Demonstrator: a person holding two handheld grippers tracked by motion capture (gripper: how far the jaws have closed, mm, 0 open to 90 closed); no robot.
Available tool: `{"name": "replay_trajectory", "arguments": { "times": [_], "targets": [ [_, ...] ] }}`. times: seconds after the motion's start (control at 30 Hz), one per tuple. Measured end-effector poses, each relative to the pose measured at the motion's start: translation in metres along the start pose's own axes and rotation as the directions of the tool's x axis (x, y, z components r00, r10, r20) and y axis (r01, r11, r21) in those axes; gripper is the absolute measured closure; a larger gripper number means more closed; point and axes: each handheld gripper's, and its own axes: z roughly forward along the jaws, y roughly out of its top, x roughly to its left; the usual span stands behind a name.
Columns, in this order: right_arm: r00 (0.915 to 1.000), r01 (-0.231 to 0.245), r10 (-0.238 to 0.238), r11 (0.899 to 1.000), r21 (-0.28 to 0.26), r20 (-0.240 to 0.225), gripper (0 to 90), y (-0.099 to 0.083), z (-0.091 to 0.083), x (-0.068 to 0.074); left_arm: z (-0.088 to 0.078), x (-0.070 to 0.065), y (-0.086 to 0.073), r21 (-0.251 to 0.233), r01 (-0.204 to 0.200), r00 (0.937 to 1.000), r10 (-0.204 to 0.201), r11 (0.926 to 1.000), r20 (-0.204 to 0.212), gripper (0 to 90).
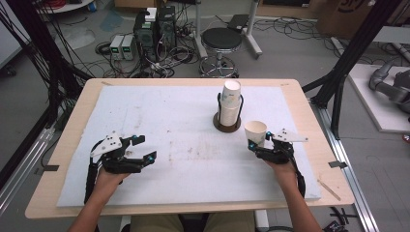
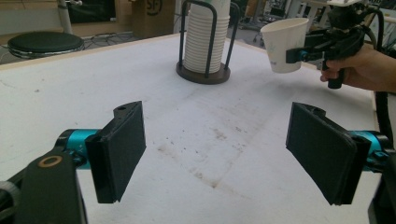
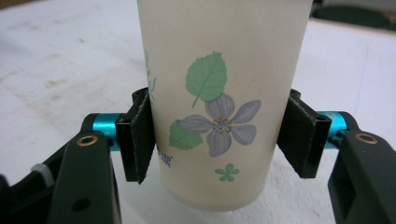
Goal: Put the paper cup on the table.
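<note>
A white paper cup [image 1: 256, 132] [image 3: 219, 102] printed with a flower and green leaves stands upright between the pads of my right gripper [image 1: 258, 143] [image 3: 219, 137], which is shut on its lower half at the table's right. In the left gripper view that cup [image 2: 285, 44] hangs just above the mat. A stack of white cups [image 1: 230, 104] [image 2: 205, 37] sits in a black wire holder on a round dark base, just behind and left of the held cup. My left gripper [image 1: 144, 148] [image 2: 219, 154] rests low at the front left, jaws wide open, nothing between them.
A white foam mat [image 1: 183, 140] with faint brown stains covers most of the wooden table [image 1: 72, 121]. Behind the table are a black stool [image 1: 220, 41], computer boxes and cables on the floor. Black frame posts stand at both sides.
</note>
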Motion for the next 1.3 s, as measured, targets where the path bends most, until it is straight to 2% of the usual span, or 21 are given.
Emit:
{"name": "replay_trajectory", "arguments": {
  "times": [0.1,0.23,0.37,0.53,0.7,0.8,0.9,0.93,1.0,1.03,1.13,1.3],
  "targets": [
    [0.9995,-0.020,0.019,0.998,0.062,0.027,35.7,-0.001,0.006,-0.002,0.000,0.000,0.000,0.003,0.000,1.0000,0.000,1.0000,0.000,19.8],
    [0.9991,-0.029,0.025,0.993,0.117,0.033,35.7,-0.003,0.011,-0.004,0.000,0.000,-0.001,0.006,0.002,1.0000,-0.002,1.0000,-0.003,19.9],
    [0.9991,-0.030,0.026,0.990,0.139,0.035,35.8,-0.003,0.010,-0.004,0.000,0.001,-0.002,0.009,0.004,1.0000,-0.004,0.9999,-0.004,19.9],
    [0.9993,0.010,-0.016,0.985,0.171,0.034,36.0,-0.004,0.002,-0.003,-0.002,0.002,-0.003,0.016,0.011,0.9999,-0.011,0.9998,-0.004,19.9],
    [0.9994,0.015,-0.021,0.978,0.210,0.028,36.1,-0.010,-0.007,-0.003,-0.002,0.003,-0.003,0.012,0.019,0.9998,-0.018,0.9998,-0.007,19.9],
    [0.9989,0.034,-0.040,0.977,0.208,0.024,35.8,-0.012,-0.007,-0.004,-0.001,0.002,-0.003,0.016,0.016,0.9999,-0.016,0.9997,-0.003,19.9],
    [0.9991,0.034,-0.038,0.977,0.210,0.019,33.1,-0.012,-0.008,-0.005,0.000,0.002,-0.003,0.017,0.016,0.9999,-0.016,0.9997,-0.004,20.0],
    [0.9993,0.030,-0.034,0.977,0.210,0.015,31.3,-0.013,-0.008,-0.004,-0.001,0.003,-0.003,0.018,0.016,0.9999,-0.016,0.9997,-0.003,19.9],
    [0.9998,0.009,-0.012,0.978,0.209,0.013,21.6,-0.014,-0.009,-0.006,-0.001,0.003,-0.003,0.017,0.019,0.9998,-0.019,0.9997,-0.005,19.9],
    [0.9998,-0.002,-0.002,0.978,0.210,0.018,20.4,-0.014,-0.010,-0.006,-0.001,0.003,-0.003,0.016,0.018,0.9998,-0.018,0.9997,-0.006,19.9],
    [0.9999,-0.014,0.012,0.980,0.196,0.011,20.3,-0.013,-0.016,-0.006,-0.002,0.003,-0.003,0.012,0.022,0.9997,-0.022,0.9997,-0.005,19.9],
    [1.0000,-0.003,0.003,0.982,0.190,0.001,20.3,-0.011,-0.033,-0.002,-0.003,0.003,-0.003,0.011,0.025,0.9996,-0.025,0.9996,-0.010,19.4]
  ]
}}
